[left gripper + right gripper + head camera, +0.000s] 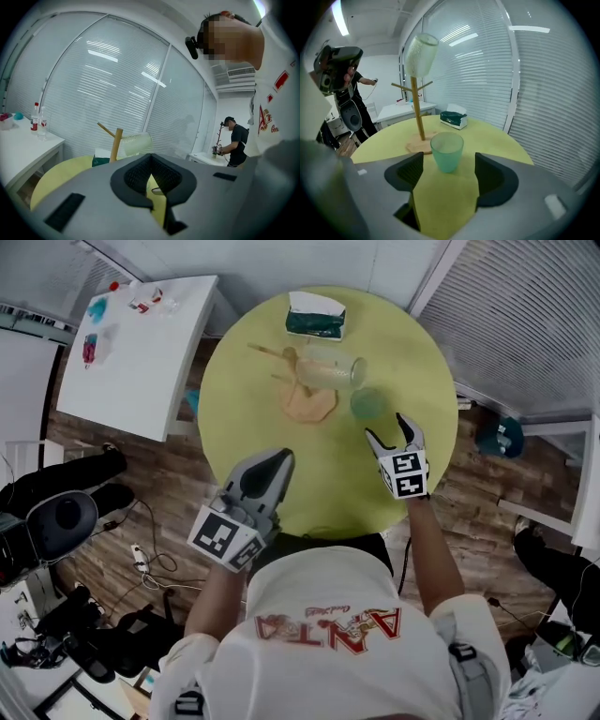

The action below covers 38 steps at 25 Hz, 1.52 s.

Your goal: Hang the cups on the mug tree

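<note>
Our right gripper [445, 176] is spread wide, lined up on the green cup [447, 151] standing mid-tabletop beside the mug tree [417, 108], so we're guessing a grab's next. Meanwhile our left gripper [152, 180] sits shut by the near edge.

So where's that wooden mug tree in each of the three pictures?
Head view: mug tree on the yellow table's far half, seen from above.
Left gripper view: mug tree left of centre, low down.
Right gripper view: mug tree left of centre, behind the green cup.
Shared landmark: the frosted cup hung on it, in all three.
</note>
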### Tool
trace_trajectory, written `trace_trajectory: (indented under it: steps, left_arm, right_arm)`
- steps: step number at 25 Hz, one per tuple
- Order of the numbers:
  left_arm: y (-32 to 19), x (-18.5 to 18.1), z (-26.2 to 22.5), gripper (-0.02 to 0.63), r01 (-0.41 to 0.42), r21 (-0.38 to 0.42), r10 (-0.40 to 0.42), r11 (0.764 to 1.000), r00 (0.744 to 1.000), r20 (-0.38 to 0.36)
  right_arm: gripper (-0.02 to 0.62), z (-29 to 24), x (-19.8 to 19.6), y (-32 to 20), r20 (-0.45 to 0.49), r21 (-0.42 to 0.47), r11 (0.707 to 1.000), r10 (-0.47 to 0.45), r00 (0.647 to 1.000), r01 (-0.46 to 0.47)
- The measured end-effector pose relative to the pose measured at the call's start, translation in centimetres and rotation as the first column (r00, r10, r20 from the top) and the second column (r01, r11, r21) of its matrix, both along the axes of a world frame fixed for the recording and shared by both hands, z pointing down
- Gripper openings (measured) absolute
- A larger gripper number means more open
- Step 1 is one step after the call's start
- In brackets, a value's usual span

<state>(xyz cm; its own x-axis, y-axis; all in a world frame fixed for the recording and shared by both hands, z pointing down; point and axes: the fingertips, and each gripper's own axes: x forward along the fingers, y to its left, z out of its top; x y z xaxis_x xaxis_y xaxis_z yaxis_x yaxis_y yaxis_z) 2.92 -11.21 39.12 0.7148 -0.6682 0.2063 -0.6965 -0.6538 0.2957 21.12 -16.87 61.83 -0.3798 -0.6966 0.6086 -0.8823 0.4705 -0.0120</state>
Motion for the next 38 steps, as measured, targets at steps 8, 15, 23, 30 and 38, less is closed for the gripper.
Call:
trace_trajectory:
  steps: [8,15,23,30,38]
  left_arm:
    - [-0.6,-0.8,2.0,0.009,0.068,-0.039,-0.067,0.997,0.998,0.017]
    - [-0.7,-0.7,3.5,0.009,0.068,-0.061,-0.068,0.996,0.998,0.011]
    - [-0.6,-1.4,3.7,0.009,0.067,-0.069,-0.067,0.995,0.998,0.011]
    - [0.1,-2.2,3.2,0.009,0.053,-0.059,-0.054,0.997,0.999,-0.001]
    - [0.9,-2.2,2.6,0.009,0.009,-0.051,-0.01,0.999,1.0,-0.029]
  right_arm:
    - [0.336,5.4,-1.9,-2.9,-0.052,-0.086,0.992,-0.1,0.994,0.095]
    - [0.351,8.3,-3.5,-4.7,-0.055,-0.138,0.979,-0.159,0.986,0.15]
    - [0.348,8.8,-4.6,-6.2,-0.035,-0.126,0.984,-0.133,0.99,0.128]
    - [0.344,7.7,-4.5,-5.6,-0.009,-0.094,0.991,-0.101,0.995,0.1]
    - [0.342,4.8,-4.7,-1.6,0.001,-0.101,0.99,-0.1,0.995,0.1]
